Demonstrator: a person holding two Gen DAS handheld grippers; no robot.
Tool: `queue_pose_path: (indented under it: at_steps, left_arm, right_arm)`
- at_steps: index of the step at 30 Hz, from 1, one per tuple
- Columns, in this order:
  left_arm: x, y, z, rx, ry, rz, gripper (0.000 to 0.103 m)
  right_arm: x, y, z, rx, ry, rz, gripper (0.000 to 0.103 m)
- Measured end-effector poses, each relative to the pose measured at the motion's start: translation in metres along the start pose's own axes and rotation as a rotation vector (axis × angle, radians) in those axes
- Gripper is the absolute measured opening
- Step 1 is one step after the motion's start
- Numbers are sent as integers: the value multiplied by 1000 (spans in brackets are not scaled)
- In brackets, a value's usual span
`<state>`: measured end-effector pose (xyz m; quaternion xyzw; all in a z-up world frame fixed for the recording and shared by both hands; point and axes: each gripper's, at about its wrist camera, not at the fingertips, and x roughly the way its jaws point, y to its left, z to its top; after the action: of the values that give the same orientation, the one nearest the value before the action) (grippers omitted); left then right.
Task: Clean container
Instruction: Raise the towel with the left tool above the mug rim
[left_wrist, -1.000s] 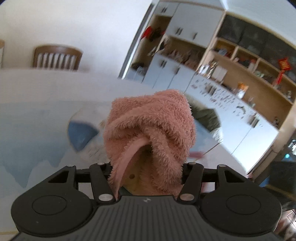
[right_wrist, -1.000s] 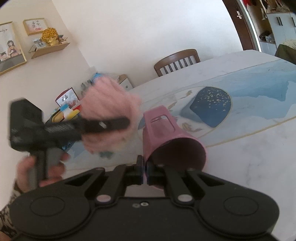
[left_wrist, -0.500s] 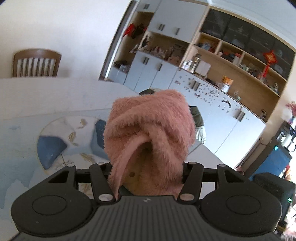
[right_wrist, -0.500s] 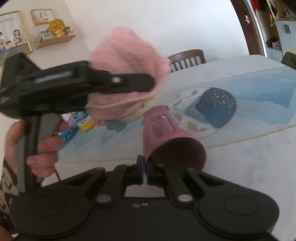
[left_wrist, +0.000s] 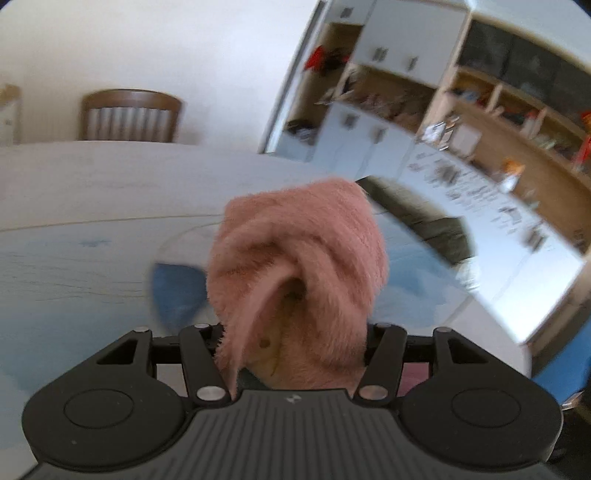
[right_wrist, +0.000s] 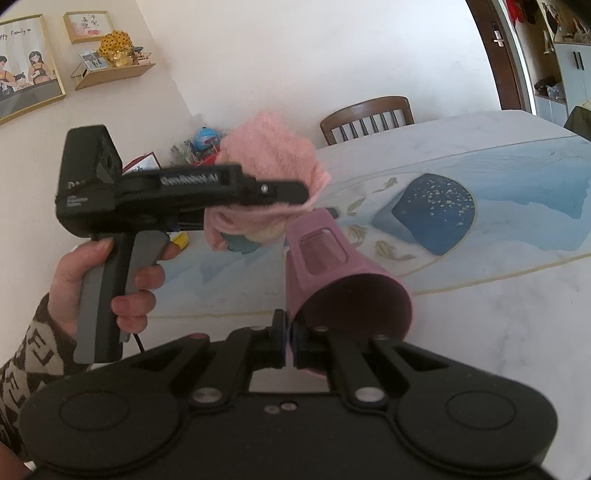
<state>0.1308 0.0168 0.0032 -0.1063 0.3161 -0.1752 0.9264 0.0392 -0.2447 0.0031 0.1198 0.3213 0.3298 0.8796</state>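
Note:
A mauve-pink container (right_wrist: 332, 273) lies tilted above the table, its open mouth toward the right wrist camera and a window cutout in its side. My right gripper (right_wrist: 289, 325) is shut on the rim of that mouth. A hand (right_wrist: 110, 280) holds my left gripper (right_wrist: 295, 192), which is shut on a fluffy pink cloth (right_wrist: 269, 155). The cloth hangs just up and left of the container's far end. In the left wrist view the cloth (left_wrist: 295, 251) fills the space between the fingers of the left gripper (left_wrist: 293, 332) and hides their tips.
The marble table (right_wrist: 480, 295) carries a blue wave print with a dark blue disc (right_wrist: 436, 210). A wooden chair (right_wrist: 367, 114) stands at its far side. Toys and a yellow bottle (right_wrist: 181, 240) sit by the wall. Shelves and cabinets (left_wrist: 461, 129) line the room's right side.
The left gripper rose with the cloth, then came down and to the right, close to the container's far end. The right gripper and the container stayed almost still.

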Motion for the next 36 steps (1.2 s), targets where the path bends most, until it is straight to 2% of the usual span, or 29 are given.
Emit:
queue_pose_path:
  at_steps: [3, 6, 8, 9, 12, 14, 20, 25, 28, 36]
  left_arm:
    - [-10, 8, -2, -32, -16, -38, 56]
    - [-37, -3, -4, -5, -69, -146, 57]
    - [-51, -20, -5, 31, -76, -225, 57]
    - [-53, -29, -5, 57, -77, -238, 57]
    - [-50, -55, -8, 143, -72, -243, 57]
    - [-42, -61, -11, 158, -55, -235, 57]
    - [-27, -55, -6, 102, -29, -256, 58]
    - [-14, -44, -4, 97, -22, -159, 58]
    - [-7, -29, -3, 45, -9, -196, 58]
    - [-7, -25, -4, 38, -27, -166, 58]
  right_arm:
    - [-1, 0, 0, 11, -1, -3, 3]
    - [0, 2, 0, 8, 4, -8, 3]
    - [1, 2, 0, 9, 6, -9, 4]
    - [2, 3, 0, 9, 8, -10, 4]
    - [3, 5, -1, 3, 14, -13, 4]
    - [4, 6, -2, 5, 15, -12, 5]
    - [4, 2, 1, 5, 8, -10, 4]
    - [4, -1, 0, 2, 5, 2, 4]
    - [3, -2, 0, 5, -2, 5, 4]
    - [5, -3, -1, 10, 0, 11, 4]
